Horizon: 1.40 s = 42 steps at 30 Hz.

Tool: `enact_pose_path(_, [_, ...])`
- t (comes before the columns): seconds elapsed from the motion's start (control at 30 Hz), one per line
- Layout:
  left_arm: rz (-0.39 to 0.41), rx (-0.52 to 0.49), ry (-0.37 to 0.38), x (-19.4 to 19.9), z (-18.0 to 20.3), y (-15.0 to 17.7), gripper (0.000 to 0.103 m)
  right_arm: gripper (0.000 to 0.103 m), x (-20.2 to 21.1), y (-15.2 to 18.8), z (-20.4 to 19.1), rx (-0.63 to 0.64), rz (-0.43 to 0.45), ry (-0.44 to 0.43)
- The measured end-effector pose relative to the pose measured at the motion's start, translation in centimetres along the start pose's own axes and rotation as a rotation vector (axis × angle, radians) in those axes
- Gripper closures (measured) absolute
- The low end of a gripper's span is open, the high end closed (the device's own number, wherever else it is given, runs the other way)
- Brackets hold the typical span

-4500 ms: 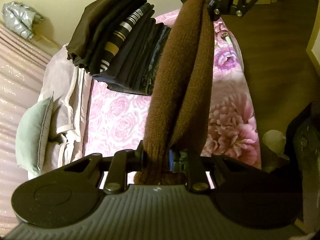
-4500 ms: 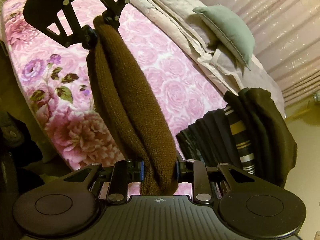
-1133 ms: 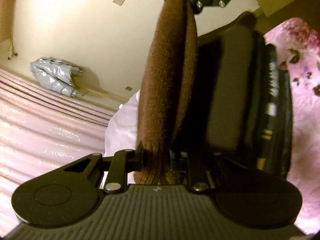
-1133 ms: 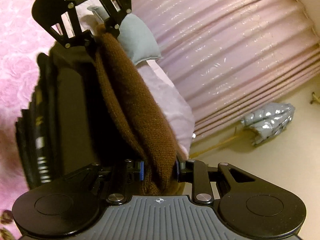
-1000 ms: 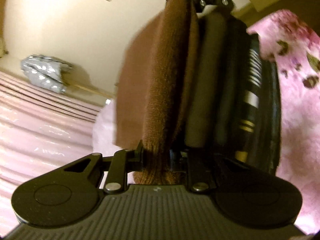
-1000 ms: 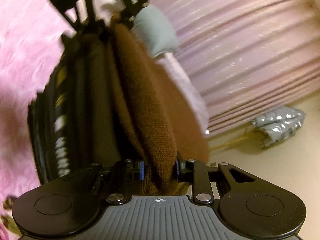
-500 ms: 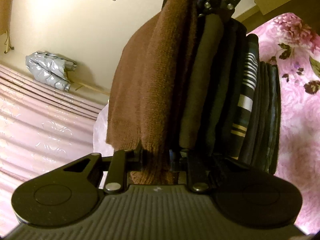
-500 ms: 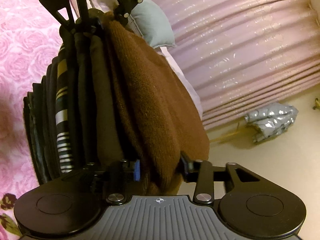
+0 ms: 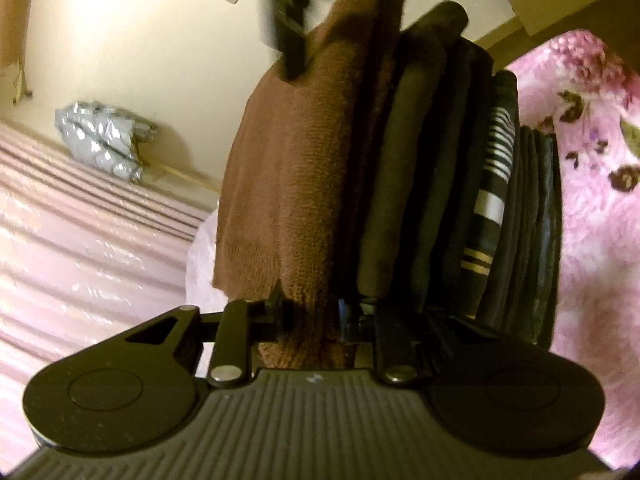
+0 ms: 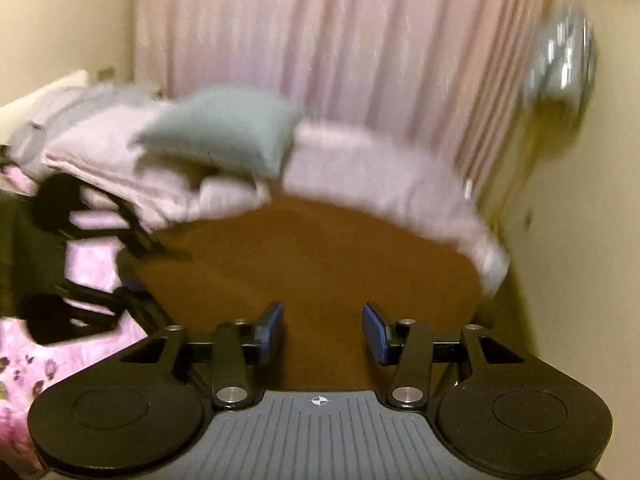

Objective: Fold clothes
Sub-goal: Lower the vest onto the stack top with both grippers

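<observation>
A folded brown knit sweater (image 9: 304,168) lies on top of a stack of folded dark clothes (image 9: 472,184) on the bed. My left gripper (image 9: 314,312) is shut on the sweater's near edge. My right gripper (image 10: 323,330) is open and empty, with its blue pads (image 10: 374,330) spread just above the sweater's flat brown top (image 10: 312,256). In the right wrist view the left gripper (image 10: 76,264) shows blurred at the left. In the left wrist view part of the right gripper (image 9: 290,20) shows blurred above the sweater's far end.
The stack sits on a pink floral bedspread (image 9: 596,184). A teal cushion (image 10: 224,130) and pale pillows (image 10: 360,176) lie behind the stack. Pink curtains (image 10: 340,48) and a cream wall (image 9: 140,40) stand beyond. A silver bundle (image 9: 104,140) lies by the wall.
The sweater has been carried over the bed and laid on the dark stack. My right gripper has opened, let go of it and swung away. My left gripper keeps its hold.
</observation>
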<state>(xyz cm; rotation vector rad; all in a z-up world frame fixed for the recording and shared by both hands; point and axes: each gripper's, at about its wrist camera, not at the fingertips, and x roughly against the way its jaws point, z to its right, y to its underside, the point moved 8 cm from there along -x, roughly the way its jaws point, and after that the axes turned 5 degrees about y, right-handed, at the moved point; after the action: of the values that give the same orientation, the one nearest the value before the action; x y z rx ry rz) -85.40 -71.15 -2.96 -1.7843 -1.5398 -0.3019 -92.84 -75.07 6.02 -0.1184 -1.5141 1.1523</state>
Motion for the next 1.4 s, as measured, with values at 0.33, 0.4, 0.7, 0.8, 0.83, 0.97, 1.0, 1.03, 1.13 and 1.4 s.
enact_pose_path(0.33, [0.139,0.464,0.176,5.9,-6.7,2.0,0.072,0.056,0.4,1.3,1.9,-0.124,-0.007,-0.033])
enact_pose_path(0.4, [0.158,0.562,0.188,5.3,-8.3,1.5,0.072,0.056,0.5,1.5,2.1,-0.142,-0.004,-0.036])
enact_pose_path(0.7, [0.061,0.671,0.305,-0.6,-7.0,1.2,0.077,0.056,0.2,3.0,1.2,-0.131,-0.014,-0.026])
enact_pose_path(0.8, [0.065,0.687,0.3,1.3,-5.0,1.6,0.081,0.056,0.5,4.1,0.7,-0.129,-0.015,-0.031])
enact_pose_path(0.83, [0.068,0.694,0.301,1.9,-4.4,1.7,0.081,0.056,0.6,4.4,0.5,-0.125,-0.014,-0.032])
enact_pose_path(0.97, [0.067,0.699,0.323,2.2,-2.7,2.1,0.081,0.056,1.1,5.6,-0.1,-0.111,-0.01,-0.038])
enact_pose_path(1.0, [0.068,0.699,0.323,2.2,-2.9,2.1,0.081,0.056,1.2,5.9,-0.3,-0.107,-0.009,-0.039])
enact_pose_path(1.03, [0.069,0.7,0.323,2.1,-3.3,2.0,0.081,0.056,1.3,6.2,-0.4,-0.104,-0.008,-0.041])
enact_pose_path(1.13, [0.064,0.698,0.298,1.4,-4.8,2.1,0.081,0.056,1.1,5.8,-0.1,-0.102,-0.001,-0.038])
enact_pose_path(1.4, [0.057,0.676,0.285,1.6,-5.7,1.5,0.081,0.055,1.0,4.8,0.1,-0.075,0.0,-0.033])
